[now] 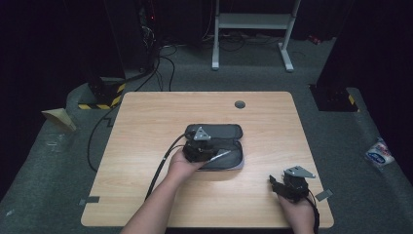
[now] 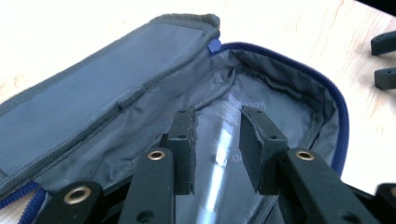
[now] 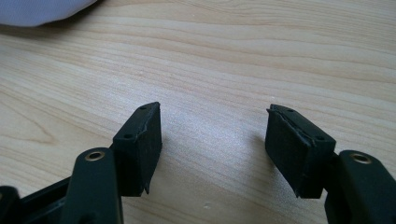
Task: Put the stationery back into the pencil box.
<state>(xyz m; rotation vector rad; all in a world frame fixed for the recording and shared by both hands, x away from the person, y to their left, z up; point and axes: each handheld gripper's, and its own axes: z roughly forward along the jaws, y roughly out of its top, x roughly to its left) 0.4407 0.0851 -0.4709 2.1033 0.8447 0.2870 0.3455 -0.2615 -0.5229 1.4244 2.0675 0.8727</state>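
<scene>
We see open pencil case (image 1: 221,146) in middle of counter (image 1: 146,122). Pen (image 2: 219,161) lies inside. Our left gripper (image 2: 217,140) fingers stand apart over pen, let go. Right gripper (image 1: 285,187) fingers apart, empty, near front right corner. Next, we think: pull left out, zip case.

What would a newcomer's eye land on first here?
Probably the open grey pencil case at the table's middle, its blue zipper undone and its flap folded back. The left gripper hangs over its lining, jaws apart above a pale pen-like thing. The right gripper waits open over bare wood near the front right corner.
</scene>
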